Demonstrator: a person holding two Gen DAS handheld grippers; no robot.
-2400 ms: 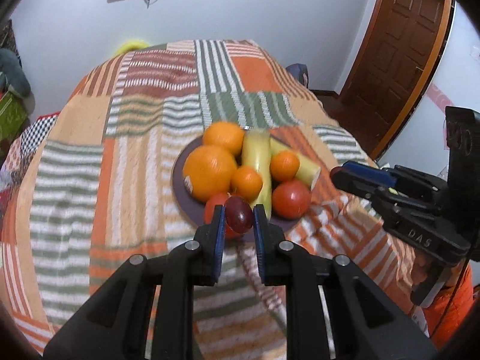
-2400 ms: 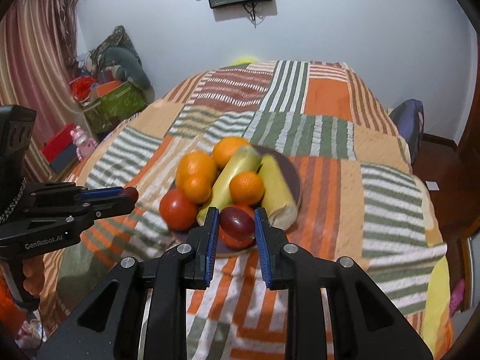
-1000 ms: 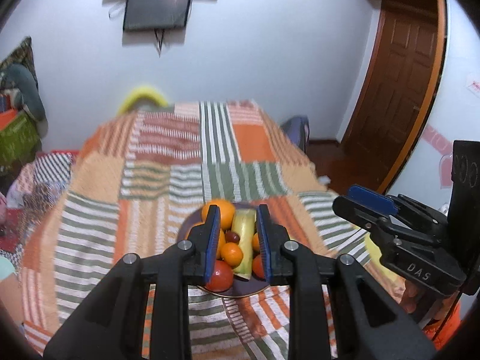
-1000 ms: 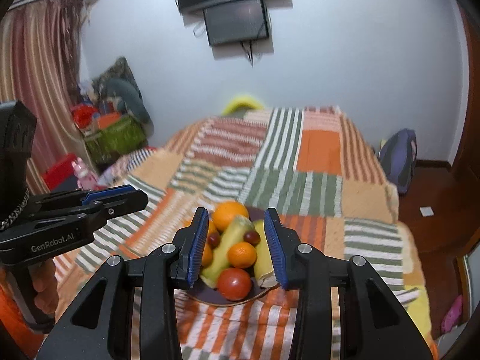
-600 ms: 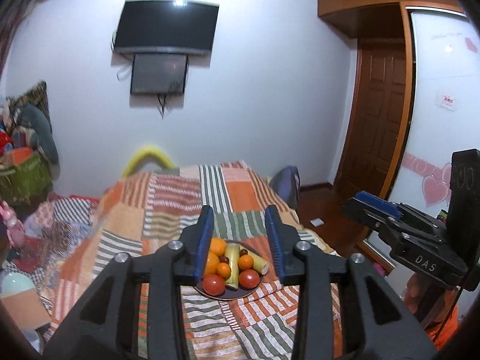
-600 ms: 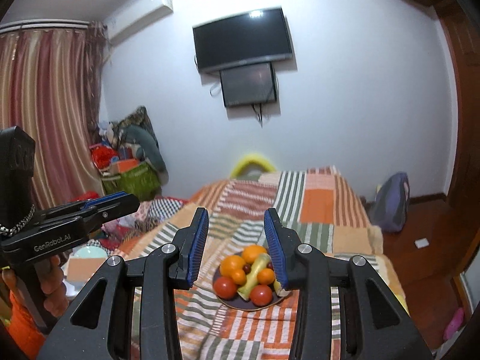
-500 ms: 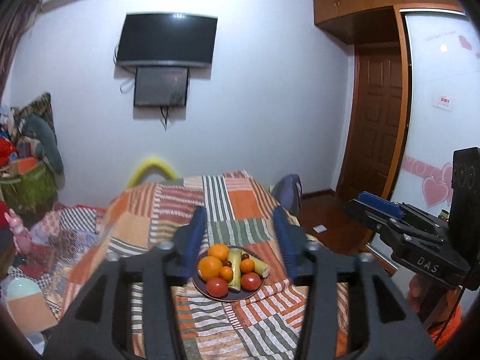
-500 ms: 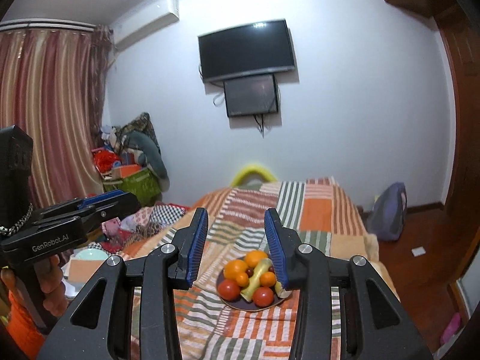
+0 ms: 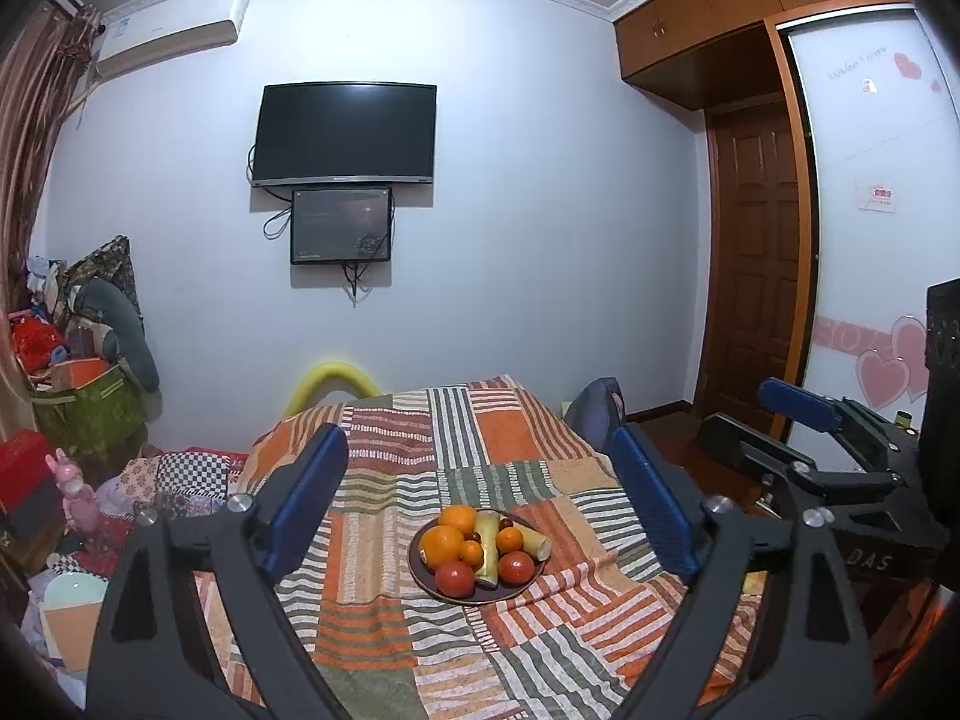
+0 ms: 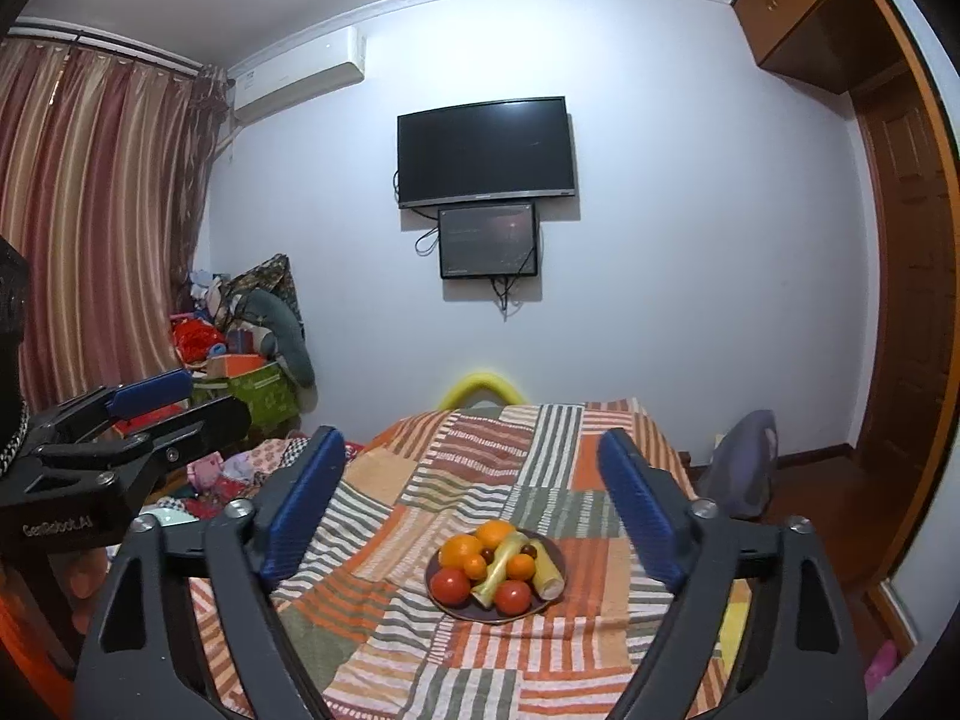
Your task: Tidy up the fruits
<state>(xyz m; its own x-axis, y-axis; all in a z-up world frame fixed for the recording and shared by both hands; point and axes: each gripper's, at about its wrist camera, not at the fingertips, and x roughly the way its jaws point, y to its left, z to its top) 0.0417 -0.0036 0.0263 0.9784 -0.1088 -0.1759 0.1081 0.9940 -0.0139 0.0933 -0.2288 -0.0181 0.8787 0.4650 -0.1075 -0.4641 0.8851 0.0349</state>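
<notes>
Both the left claw (image 9: pixel 480 510) and the right claw (image 10: pixel 471 504) are wide apart, holding nothing. The fruits (image 9: pixel 477 549) sit piled on a plate (image 9: pixel 420 573) on the bed (image 9: pixel 384 630). Tomatoes look soft, so grab sides gently; oranges look firmer.

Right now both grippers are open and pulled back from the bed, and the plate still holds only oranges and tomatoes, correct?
Not quite. The plate holds more than oranges and tomatoes: the right wrist view also shows pale yellow-green fruits and dark grapes. The rest stands: left gripper and right gripper are open, held back from the bed.
</notes>
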